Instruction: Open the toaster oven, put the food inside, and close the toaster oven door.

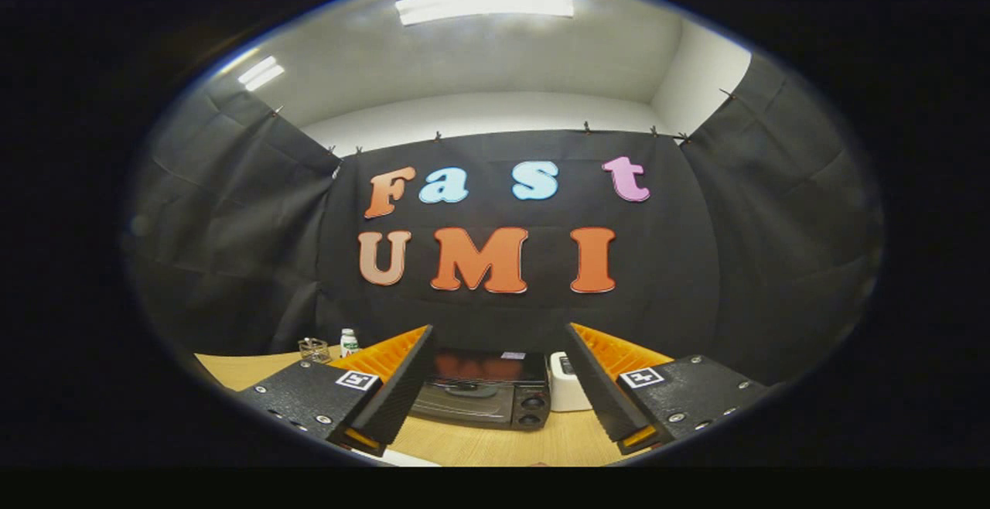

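Black oven (481,394) sits shut beyond my gripper (495,354), fingers wide and empty; I could miss its door.

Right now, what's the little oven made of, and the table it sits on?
The toaster oven looks like dark painted metal with a shiny glass door: light glints off its front. The table looks like pale wood or laminate, with faint grain lines. The tool is open and holds nothing.

a white toaster (567,383), small bottle (349,341) and glass holder (314,350) on the wooden table (495,443).
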The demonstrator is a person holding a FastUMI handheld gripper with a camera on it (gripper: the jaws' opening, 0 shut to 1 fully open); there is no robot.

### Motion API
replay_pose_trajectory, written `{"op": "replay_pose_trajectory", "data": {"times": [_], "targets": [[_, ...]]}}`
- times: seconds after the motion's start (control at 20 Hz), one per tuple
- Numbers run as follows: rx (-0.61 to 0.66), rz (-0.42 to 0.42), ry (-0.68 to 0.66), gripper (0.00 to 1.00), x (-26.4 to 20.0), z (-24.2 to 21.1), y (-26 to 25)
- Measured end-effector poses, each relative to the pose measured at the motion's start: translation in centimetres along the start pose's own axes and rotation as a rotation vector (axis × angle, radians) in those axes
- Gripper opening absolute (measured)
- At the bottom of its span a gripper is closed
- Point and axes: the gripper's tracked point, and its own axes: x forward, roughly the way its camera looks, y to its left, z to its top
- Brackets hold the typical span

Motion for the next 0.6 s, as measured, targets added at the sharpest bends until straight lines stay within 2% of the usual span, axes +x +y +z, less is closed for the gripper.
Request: {"op": "replay_pose_trajectory", "data": {"times": [0.35,0.6], "targets": [[0.01,0.003,0.02,0.97,1.1,-1.7,0.8],[0.038,0.039,0.073,0.97,3.0,-4.4,2.9]]}}
